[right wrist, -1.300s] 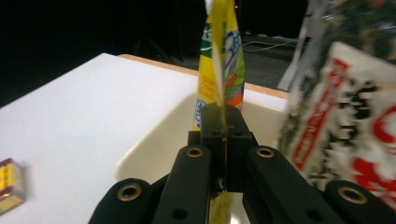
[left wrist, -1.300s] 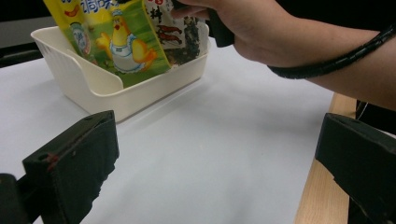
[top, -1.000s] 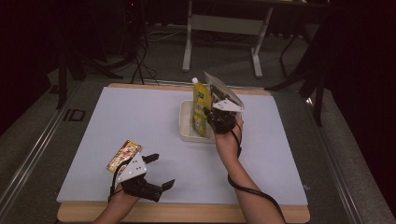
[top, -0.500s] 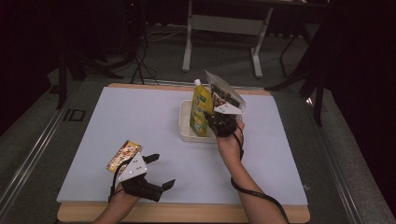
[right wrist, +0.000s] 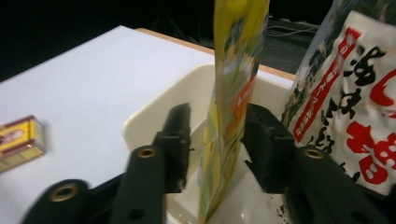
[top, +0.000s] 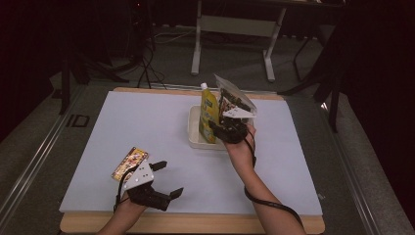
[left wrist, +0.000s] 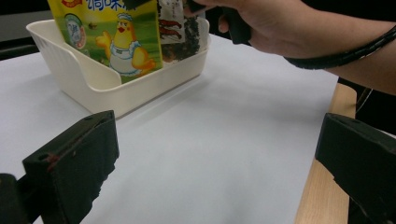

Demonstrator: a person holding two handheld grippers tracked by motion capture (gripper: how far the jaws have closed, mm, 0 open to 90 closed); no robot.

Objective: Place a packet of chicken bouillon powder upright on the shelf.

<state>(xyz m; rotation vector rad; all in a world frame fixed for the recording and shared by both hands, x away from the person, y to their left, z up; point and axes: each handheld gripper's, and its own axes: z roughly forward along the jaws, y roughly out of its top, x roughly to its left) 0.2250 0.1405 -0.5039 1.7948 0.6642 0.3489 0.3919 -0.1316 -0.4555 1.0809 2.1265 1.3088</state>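
White basket (top: 195, 139): on the table's far middle, holding an upright yellow pouch (top: 209, 115) and a seaweed bag (top: 235, 100) beside it. Right gripper (right wrist: 217, 140): jaws have just been opening, parted either side of the pouch, left pad clear of it. Left gripper (top: 164, 178): jaws wide apart, empty, near the front edge. Small box (top: 129, 163): flat, just beside the left gripper.
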